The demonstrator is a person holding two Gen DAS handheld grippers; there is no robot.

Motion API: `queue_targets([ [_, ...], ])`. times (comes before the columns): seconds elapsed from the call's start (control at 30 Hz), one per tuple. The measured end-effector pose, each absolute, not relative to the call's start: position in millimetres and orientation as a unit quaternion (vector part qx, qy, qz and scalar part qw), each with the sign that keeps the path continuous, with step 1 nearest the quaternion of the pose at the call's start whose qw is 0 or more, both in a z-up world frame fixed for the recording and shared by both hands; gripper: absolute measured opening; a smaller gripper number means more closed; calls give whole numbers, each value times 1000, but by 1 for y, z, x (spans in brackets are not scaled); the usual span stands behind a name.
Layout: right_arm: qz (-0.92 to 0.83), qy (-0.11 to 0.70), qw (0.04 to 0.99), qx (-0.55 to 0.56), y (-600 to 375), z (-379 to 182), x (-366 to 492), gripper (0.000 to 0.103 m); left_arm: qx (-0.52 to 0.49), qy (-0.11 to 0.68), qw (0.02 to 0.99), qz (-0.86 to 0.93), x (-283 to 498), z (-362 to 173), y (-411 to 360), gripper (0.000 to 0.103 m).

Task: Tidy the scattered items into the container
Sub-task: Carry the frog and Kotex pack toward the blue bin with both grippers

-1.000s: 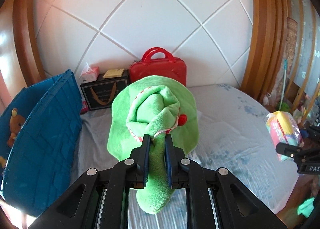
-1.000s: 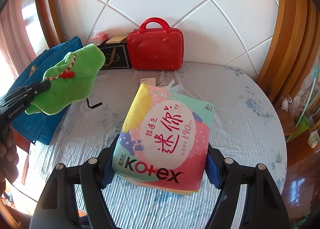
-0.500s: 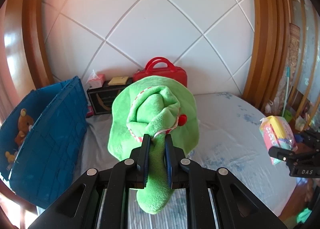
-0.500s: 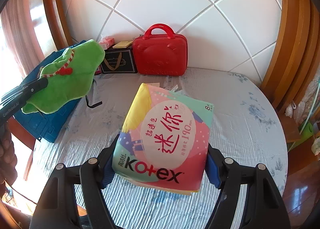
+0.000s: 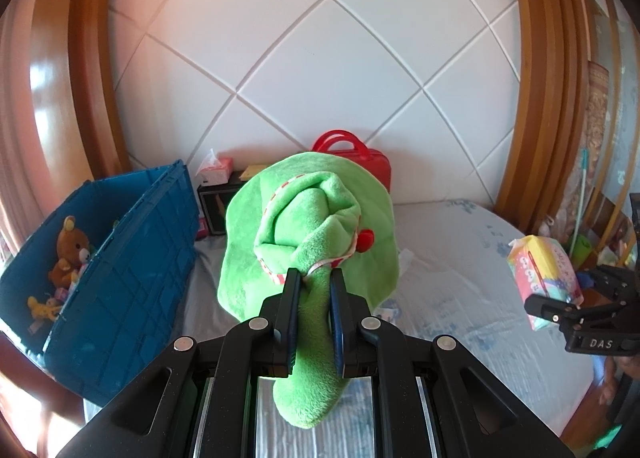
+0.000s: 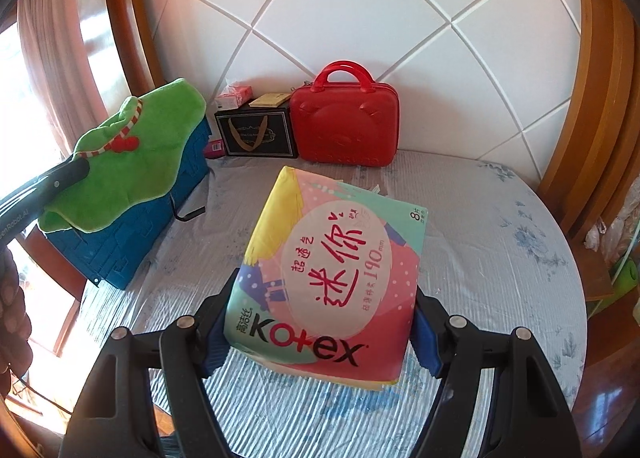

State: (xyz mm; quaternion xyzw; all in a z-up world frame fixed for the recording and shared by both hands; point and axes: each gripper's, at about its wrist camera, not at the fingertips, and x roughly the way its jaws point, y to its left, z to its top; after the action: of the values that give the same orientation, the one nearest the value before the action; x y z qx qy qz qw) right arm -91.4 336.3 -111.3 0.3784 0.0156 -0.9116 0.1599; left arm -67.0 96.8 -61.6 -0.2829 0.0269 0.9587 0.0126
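My left gripper (image 5: pixel 314 290) is shut on a green plush hat (image 5: pixel 312 226) with a red-and-white trim, held in the air over the bed to the right of the blue crate (image 5: pixel 132 258). The right wrist view shows that hat (image 6: pixel 136 154) in front of the crate (image 6: pixel 120 242). A brown teddy bear (image 5: pixel 70 250) and small toys lie inside the crate. My right gripper (image 6: pixel 320 322) is shut on a colourful Kotex pad pack (image 6: pixel 336 278), lifted above the bed; the left wrist view has the same pack (image 5: pixel 544 278) at the right edge.
A red bear-shaped case (image 6: pixel 344 122), a black gift box (image 6: pixel 258 134) and a pink tissue pack (image 6: pixel 234 94) stand against the white padded headboard. The bed sheet (image 6: pixel 480 226) is pale blue with flowers. A black strap (image 6: pixel 188 214) lies beside the crate. A hand (image 6: pixel 12 322) shows at the left edge.
My left gripper has risen with the green hat and drawn nearer the crate, whose inside with the teddy bear now shows more. The right gripper still holds the pack in about the same place.
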Motion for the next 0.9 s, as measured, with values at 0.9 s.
queue_targets([
  [0.9, -927, 50, 155, 339, 141, -75, -94, 72, -230, 2, 30, 973, -77, -33, -91, 13],
])
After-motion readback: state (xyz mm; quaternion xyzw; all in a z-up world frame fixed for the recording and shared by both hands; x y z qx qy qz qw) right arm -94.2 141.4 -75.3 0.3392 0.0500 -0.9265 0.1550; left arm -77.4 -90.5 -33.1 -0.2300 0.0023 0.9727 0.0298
